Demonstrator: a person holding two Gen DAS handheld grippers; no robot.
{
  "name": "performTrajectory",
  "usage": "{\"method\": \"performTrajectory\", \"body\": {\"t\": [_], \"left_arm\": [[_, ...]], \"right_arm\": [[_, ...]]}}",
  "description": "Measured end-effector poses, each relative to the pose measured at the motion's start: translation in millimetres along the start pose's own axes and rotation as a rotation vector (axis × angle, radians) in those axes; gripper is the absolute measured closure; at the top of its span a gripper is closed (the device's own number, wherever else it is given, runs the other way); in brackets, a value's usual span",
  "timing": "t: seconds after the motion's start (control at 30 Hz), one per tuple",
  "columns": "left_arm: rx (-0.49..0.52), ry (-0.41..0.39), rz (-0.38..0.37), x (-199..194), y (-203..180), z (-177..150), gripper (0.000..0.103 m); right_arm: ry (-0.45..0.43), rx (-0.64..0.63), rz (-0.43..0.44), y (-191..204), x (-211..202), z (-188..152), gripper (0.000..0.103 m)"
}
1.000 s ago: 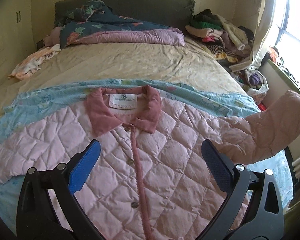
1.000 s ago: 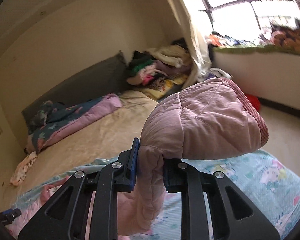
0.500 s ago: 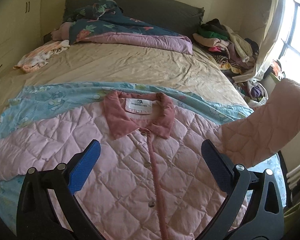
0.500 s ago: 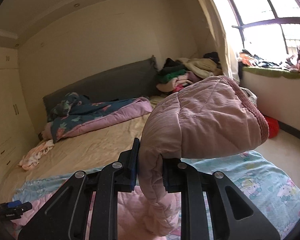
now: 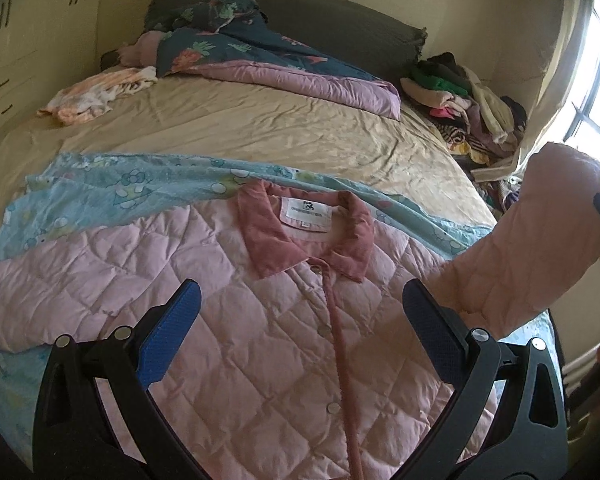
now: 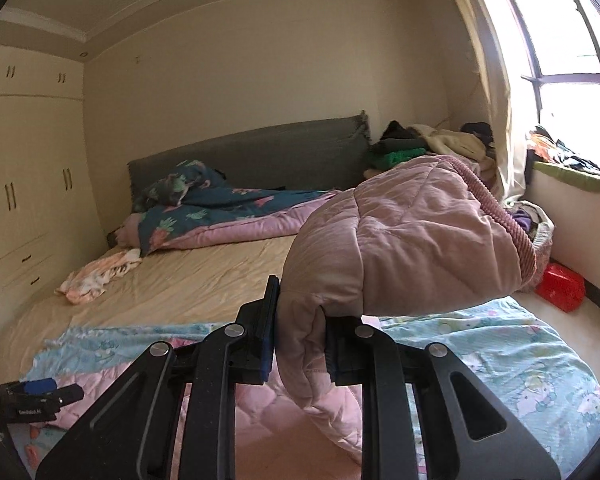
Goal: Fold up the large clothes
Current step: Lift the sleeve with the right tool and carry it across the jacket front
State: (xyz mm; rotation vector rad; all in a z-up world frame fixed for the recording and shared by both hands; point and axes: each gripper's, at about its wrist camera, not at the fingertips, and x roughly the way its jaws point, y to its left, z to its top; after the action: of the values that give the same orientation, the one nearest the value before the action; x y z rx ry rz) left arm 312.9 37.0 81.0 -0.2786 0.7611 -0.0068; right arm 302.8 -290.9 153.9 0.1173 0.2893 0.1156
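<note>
Both wrist views face the bed headboard

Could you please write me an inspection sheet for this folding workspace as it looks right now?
Surface: bed, with a blue cartoon sheet spread at the near end.
Job's things: pink quilted jacket lying front up, buttoned; its sleeve lifted.
Clutter: floral duvet, peach garment, clothes pile.
Grippers: left gripper open above the jacket; right gripper shut on the sleeve.
Cables: nothing seen.
Surroundings: wardrobe, window, red box on the floor.
</note>
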Motion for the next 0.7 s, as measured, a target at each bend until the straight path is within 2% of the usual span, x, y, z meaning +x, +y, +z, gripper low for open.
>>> {"method": "performTrajectory", "body": {"t": [0.4, 0.7], "left_arm": [[-0.065, 0.007, 0.014, 9.2, 47.4, 0.7, 0.008], [-0.122, 0.01, 0.006, 11.8, 77.1, -2.8, 0.008]], "right_arm": [[0.015, -0.063, 0.068, 57.4, 24.9, -15.3, 0.084], [0.052, -0.115, 0.129, 94.1, 46.9, -38.7, 0.084]]}}
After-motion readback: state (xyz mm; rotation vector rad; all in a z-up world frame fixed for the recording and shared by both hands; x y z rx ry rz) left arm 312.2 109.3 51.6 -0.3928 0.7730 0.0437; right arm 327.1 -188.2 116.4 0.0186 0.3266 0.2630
